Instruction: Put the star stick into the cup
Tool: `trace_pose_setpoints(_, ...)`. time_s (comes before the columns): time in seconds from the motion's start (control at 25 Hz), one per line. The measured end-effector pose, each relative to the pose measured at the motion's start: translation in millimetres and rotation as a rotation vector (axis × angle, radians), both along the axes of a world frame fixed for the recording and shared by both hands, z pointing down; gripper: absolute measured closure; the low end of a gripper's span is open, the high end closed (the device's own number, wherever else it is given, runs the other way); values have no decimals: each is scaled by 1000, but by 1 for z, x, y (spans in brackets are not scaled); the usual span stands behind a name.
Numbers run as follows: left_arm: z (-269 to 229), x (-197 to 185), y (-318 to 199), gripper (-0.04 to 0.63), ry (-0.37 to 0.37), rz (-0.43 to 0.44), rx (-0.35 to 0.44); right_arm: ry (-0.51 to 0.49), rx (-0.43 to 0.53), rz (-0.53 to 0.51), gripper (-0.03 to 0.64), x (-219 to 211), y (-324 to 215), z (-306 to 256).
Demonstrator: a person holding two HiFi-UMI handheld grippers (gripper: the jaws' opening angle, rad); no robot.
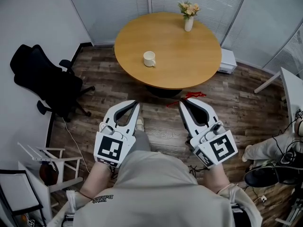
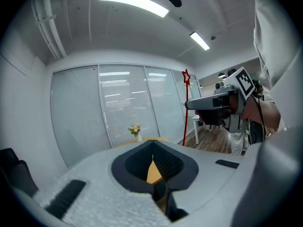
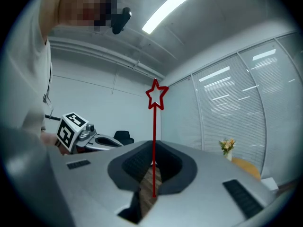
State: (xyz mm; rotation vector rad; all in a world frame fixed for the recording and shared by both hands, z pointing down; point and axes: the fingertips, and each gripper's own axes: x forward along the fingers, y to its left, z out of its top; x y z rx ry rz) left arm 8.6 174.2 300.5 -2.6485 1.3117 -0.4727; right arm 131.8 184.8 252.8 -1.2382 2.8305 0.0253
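The red star stick [image 3: 154, 141] stands upright between the jaws of my right gripper [image 3: 154, 149], star end up; the jaws are shut on its shaft. In the head view that gripper [image 1: 182, 103] is held low over the wooden floor, and the stick [image 1: 193, 96] shows as a red streak at its tip. My left gripper [image 1: 137, 103] hovers beside it, shut, with nothing held. The white cup [image 1: 149, 58] stands upright on the round wooden table [image 1: 189, 65], ahead of both grippers and well apart from them. The left gripper view shows the stick [image 2: 185, 109] to its right.
A small vase of flowers [image 1: 189, 18] stands at the table's far edge. A black office chair [image 1: 45, 82] is at the left by the wall, and a white rack [image 1: 52, 157] is near my left side. A person [image 1: 277, 148] sits at the right edge.
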Motion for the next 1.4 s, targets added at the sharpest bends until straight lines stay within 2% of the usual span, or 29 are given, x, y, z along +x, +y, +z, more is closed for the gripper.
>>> trace_pose_setpoints(0.6, 12, -36, -59, 574, 30, -16, -12, 30, 6, -33, 580, -41, -57, 2)
trace_pose_setpoints(1.4, 18, -73, -226, 574, 61, 35, -61, 88, -49, 8, 580, -88, -220, 8)
